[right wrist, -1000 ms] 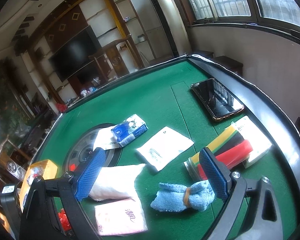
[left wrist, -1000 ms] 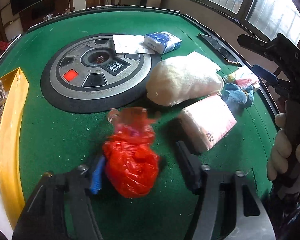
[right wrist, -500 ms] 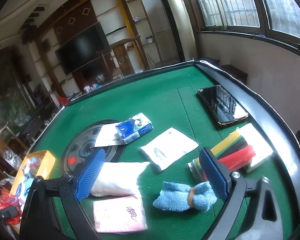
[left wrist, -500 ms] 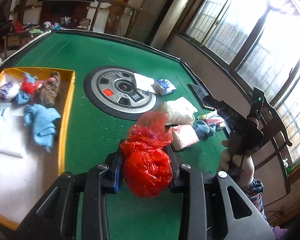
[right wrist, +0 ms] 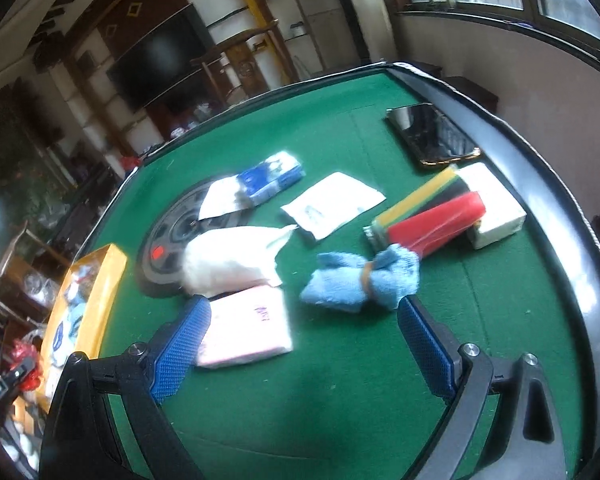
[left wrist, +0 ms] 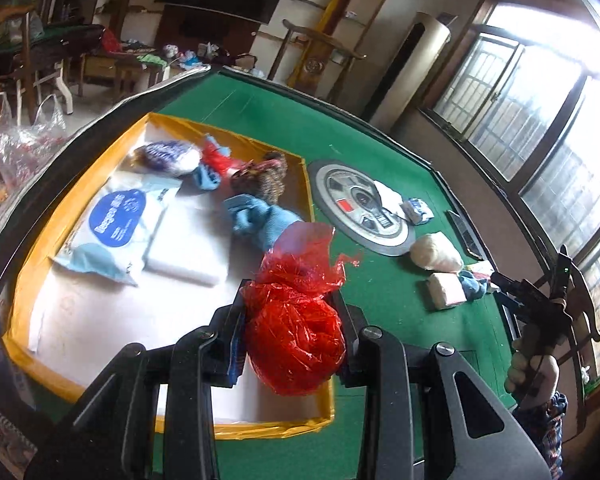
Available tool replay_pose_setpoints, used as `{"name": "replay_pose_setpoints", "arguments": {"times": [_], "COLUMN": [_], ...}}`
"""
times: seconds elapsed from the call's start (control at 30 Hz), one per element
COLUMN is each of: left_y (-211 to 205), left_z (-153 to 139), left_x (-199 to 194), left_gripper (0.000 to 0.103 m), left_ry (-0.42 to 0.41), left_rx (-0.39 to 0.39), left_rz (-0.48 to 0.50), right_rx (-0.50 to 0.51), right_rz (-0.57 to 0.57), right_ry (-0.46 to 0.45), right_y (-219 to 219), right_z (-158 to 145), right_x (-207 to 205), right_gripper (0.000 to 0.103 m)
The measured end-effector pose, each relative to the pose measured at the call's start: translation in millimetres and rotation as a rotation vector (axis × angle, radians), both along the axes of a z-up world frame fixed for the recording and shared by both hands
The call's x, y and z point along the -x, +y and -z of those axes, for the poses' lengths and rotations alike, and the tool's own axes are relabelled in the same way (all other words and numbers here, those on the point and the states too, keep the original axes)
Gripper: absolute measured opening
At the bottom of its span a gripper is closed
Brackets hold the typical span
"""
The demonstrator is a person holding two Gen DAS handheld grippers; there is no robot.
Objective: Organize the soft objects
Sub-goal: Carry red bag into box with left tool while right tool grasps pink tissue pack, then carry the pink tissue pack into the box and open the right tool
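The crumpled red plastic bag (left wrist: 296, 332) is squeezed between the pads of the left tongs (left wrist: 290, 338), which are clamped on it, and it hangs over the near right corner of the shallow yellow-rimmed tray with a white floor (left wrist: 36, 240), close to the rim.

The bag is slick, springy film, so I judge it could slip out of the pinch or puff open on release. Let go this near the edge, it might catch on the rim or roll onto the green felt table (left wrist: 388, 304) rather than settle inside. Its loose top flap could also snag on a pad as the tongs part and be dragged back out.

The right tongs (right wrist: 302, 344) stand wide open with nothing between them, low over the table near a pink wrapped tissue pack (right wrist: 246, 330) and a light blue cloth bundle tied with a band (right wrist: 360, 280).

As for writing, a white pouch with a round blue label (left wrist: 118, 216) lies in the tray; its lettering is too blurred to read. The pink pack bears small marks, also illegible.
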State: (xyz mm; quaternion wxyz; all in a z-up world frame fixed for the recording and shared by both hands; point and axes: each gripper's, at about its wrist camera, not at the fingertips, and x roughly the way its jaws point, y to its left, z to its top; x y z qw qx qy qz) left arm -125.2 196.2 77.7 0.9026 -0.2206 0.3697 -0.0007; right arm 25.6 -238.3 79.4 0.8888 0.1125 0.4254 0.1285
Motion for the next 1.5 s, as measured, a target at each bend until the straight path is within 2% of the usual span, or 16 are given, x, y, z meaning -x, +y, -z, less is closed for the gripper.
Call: {"name": "replay_pose_setpoints", "arguments": {"times": [0.1,0.17,0.27,0.33,0.47,0.6,0.67,0.7,0.87,1.03,1.13,1.23,1.37,1.5], "left_y": [13,16,13,15,20,31,37,40,52,62,67,72,82,98], "left_z": [16,25,29,26,9,2,1,1,2,3,3,1,-7,-8], "left_x": [2,2,-2,-2,7,15,18,19,23,26,28,34,47,60], "left_gripper": [0.031,0.031,0.042,0.057,0.059,0.063,0.063,0.063,0.063,0.063,0.063,0.063,0.063,0.063], "left_ry": [0.063,0.113,0.141,0.124,0.039,0.014,0.007,0.007,-0.003,-0.026,-0.037,-0.05,-0.074,-0.072], "left_rx": [0.009,-0.009,-0.03,-0.003,0.04,0.054,0.063,0.066,0.099,0.137,0.163,0.173,0.144,0.112], "left_rz": [-0.035,-0.033,-0.03,-0.032,-0.028,-0.055,-0.07,-0.079,-0.11,-0.127,-0.14,-0.159,-0.201,-0.252], "right_rx": [0.026,0.07,0.148,0.177,0.255,0.313,0.311,0.314,0.259,0.184,0.134,0.125,0.151,0.199], "right_rz": [-0.085,-0.101,-0.099,-0.114,-0.151,-0.164,-0.176,-0.176,-0.189,-0.231,-0.339,-0.485,-0.679,-0.828], "right_ry": [0.03,0.026,0.023,0.043,0.071,0.066,0.064,0.067,0.06,-0.005,-0.035,-0.05,-0.054,-0.057], "right_y": [34,53,71,79,94,101,102,101,93,100,133,188,272,341], "right_z": [5,10,19,25,36,43,44,45,32,-6,-27,-33,-23,-6], "right_x": [-1,0,-3,-9,-15,-17,-16,-15,1,29,43,57,80,103], "right_gripper": [0.092,0.092,0.092,0.092,0.092,0.092,0.083,0.067,0.064,0.064,0.064,0.064,0.064,0.064]}}
